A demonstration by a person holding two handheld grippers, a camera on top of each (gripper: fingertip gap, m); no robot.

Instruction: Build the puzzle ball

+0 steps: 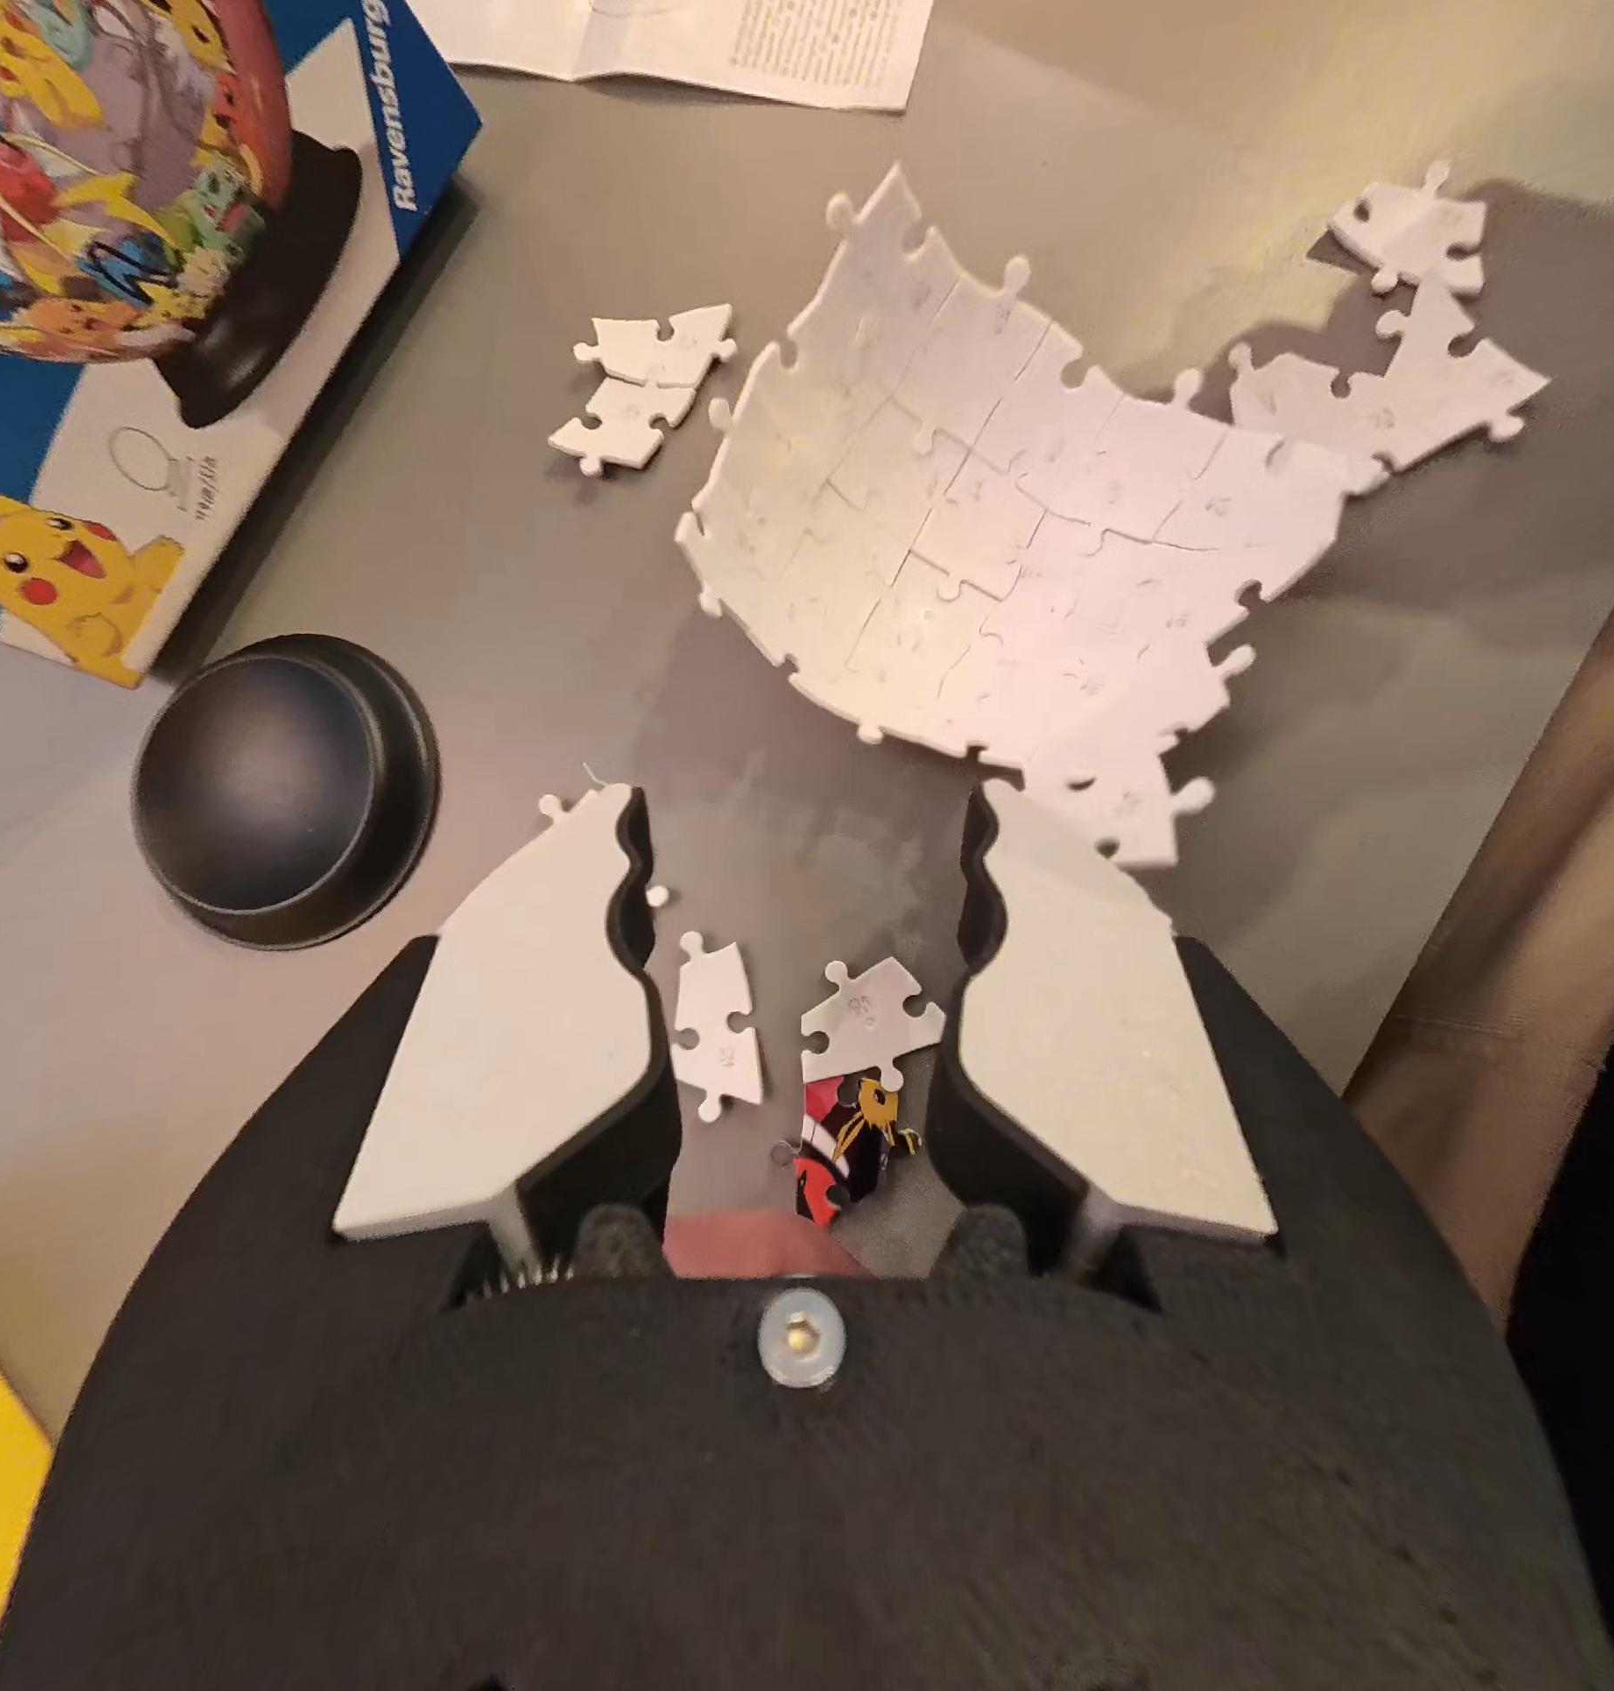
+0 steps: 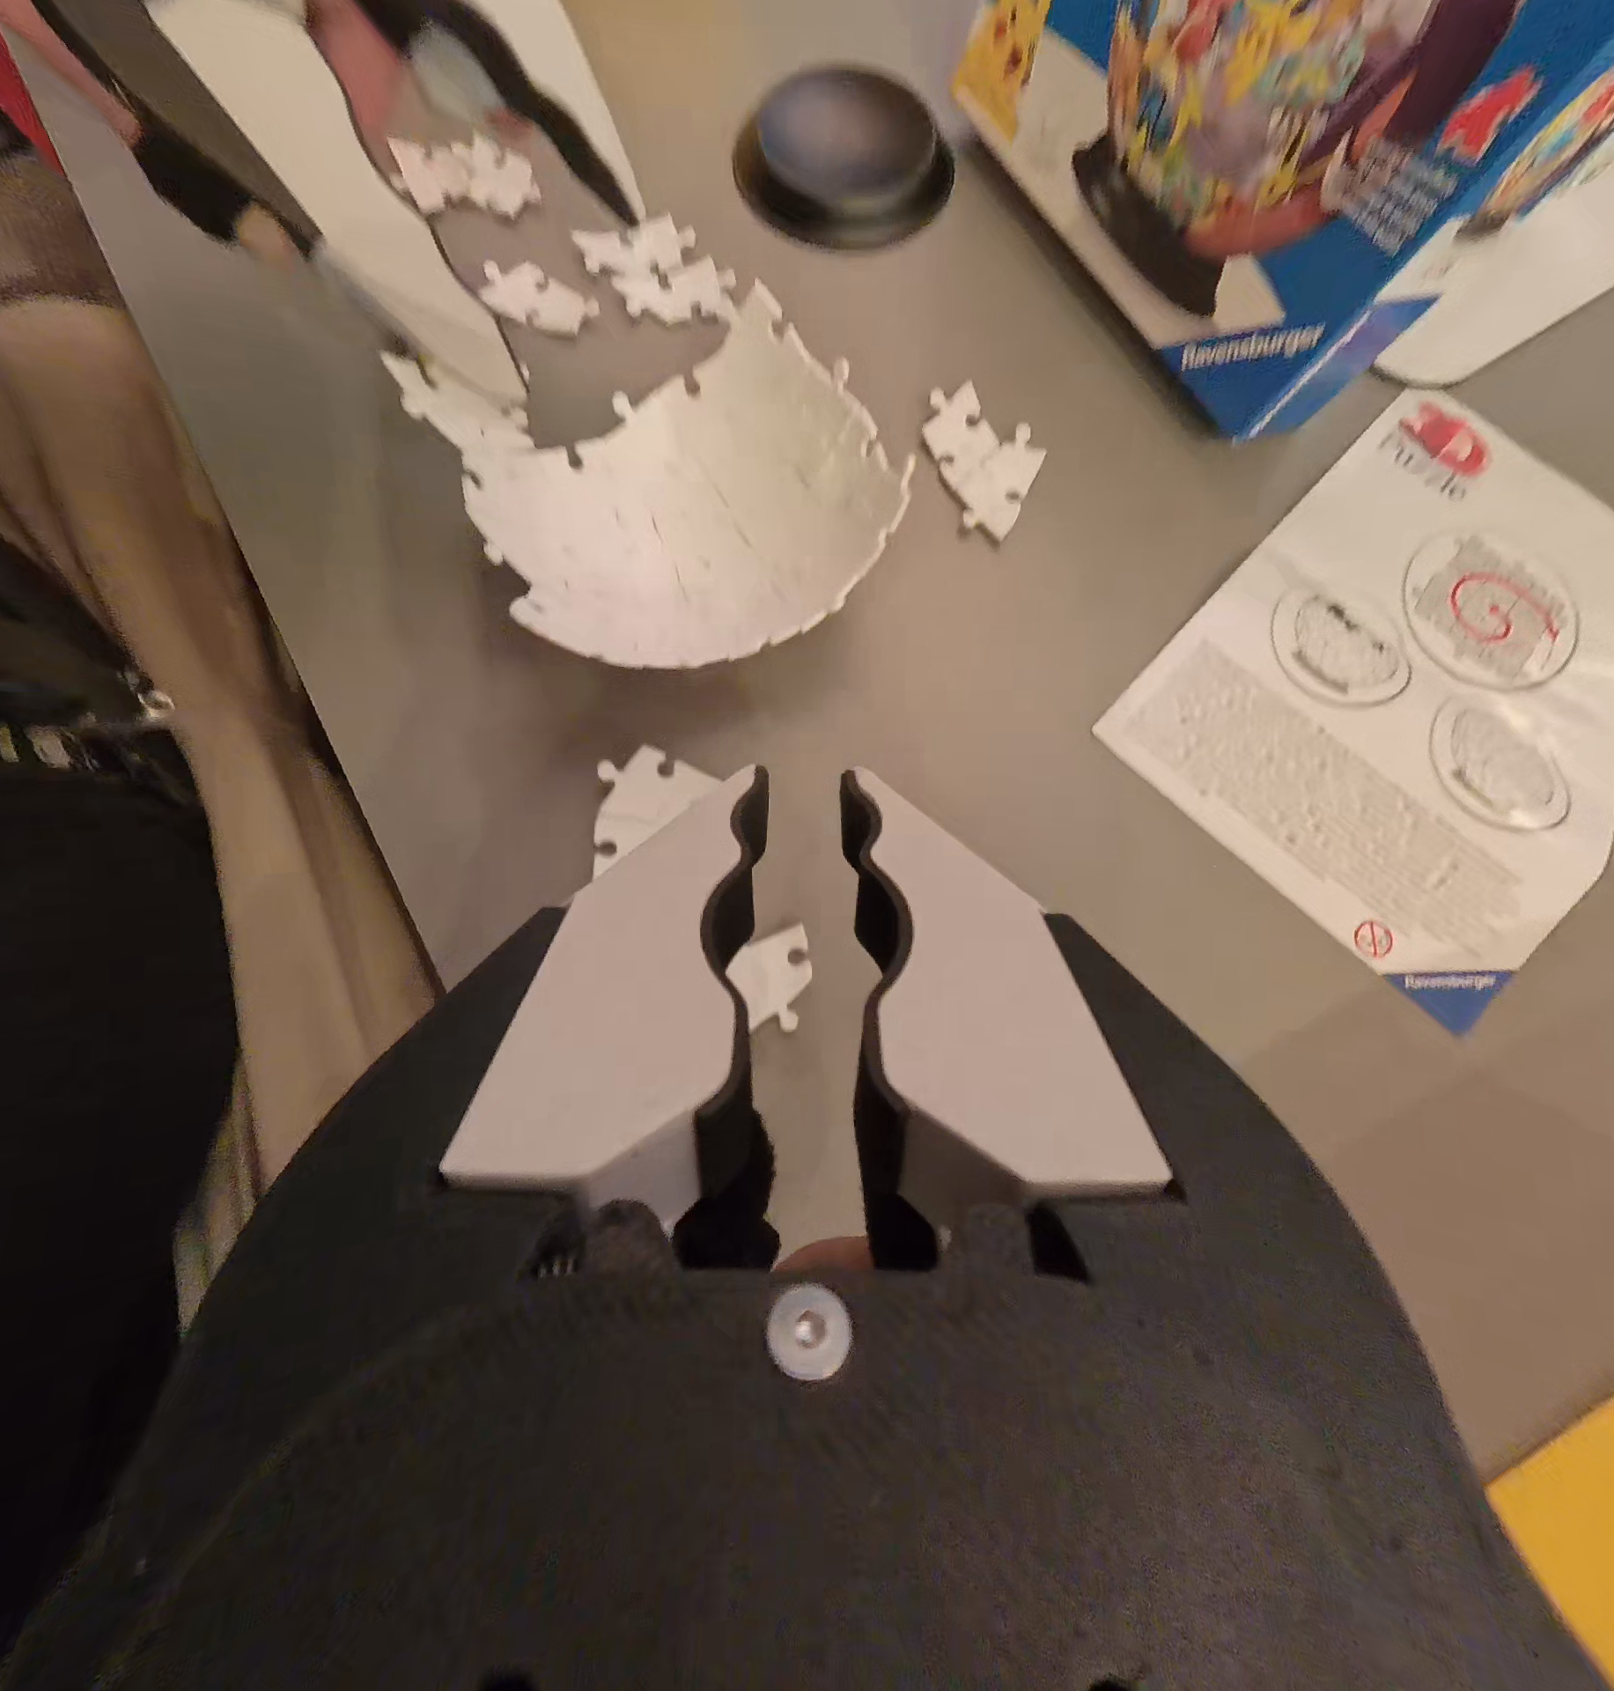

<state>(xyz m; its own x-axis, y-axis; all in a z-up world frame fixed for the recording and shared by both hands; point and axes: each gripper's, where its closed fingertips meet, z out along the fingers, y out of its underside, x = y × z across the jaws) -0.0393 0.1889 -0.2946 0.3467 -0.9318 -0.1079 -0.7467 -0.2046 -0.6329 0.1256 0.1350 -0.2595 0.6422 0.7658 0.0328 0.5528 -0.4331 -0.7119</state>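
White curved shell [image 1: 995,549] lies inside-up, ready for joining; left gripper [image 1: 807,805] gapes wide, right gripper [image 2: 803,787] narrow, both empty.

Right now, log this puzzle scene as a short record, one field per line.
surface: grey table
assembled part: curved white shell, printed side down
loose pieces: several white pieces scattered around the shell
colour-side-up piece: one, between the left fingers
stand: black base, no ball on it
box: puzzle box behind the base
leaflet: instruction sheet
left gripper: open, holding nothing
right gripper: slightly open, holding nothing
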